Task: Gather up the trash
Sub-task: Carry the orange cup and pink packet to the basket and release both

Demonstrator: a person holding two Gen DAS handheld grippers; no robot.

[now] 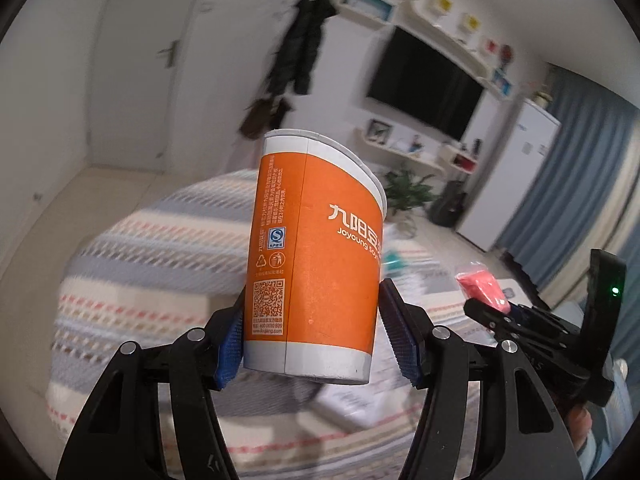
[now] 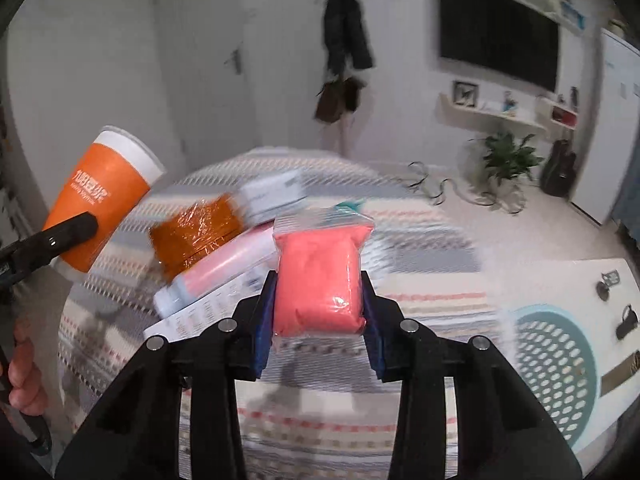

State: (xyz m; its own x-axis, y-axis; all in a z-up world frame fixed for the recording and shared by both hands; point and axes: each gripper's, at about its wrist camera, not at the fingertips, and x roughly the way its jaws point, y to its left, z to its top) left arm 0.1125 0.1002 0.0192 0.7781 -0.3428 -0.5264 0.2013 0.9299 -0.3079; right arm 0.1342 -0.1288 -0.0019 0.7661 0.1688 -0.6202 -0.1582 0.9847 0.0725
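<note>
My left gripper (image 1: 316, 340) is shut on an orange and white paper cup (image 1: 316, 256), held upright and a little tilted above the striped table. The cup also shows at the left of the right wrist view (image 2: 100, 196). My right gripper (image 2: 318, 316) is shut on a clear bag of pink clay (image 2: 318, 276), lifted above the table. The pink bag and the right gripper show at the right of the left wrist view (image 1: 486, 288). On the table lie an orange plastic-wrapped packet (image 2: 192, 232), a pink box (image 2: 224, 268) and a white box (image 2: 272, 196).
A round table with a striped cloth (image 2: 420, 248) is below both grippers. A teal perforated basket (image 2: 560, 360) stands low at the right, beside a white surface (image 2: 580, 276) with small dark items. Papers (image 2: 200, 312) lie under the boxes. A potted plant (image 2: 508, 156) stands behind.
</note>
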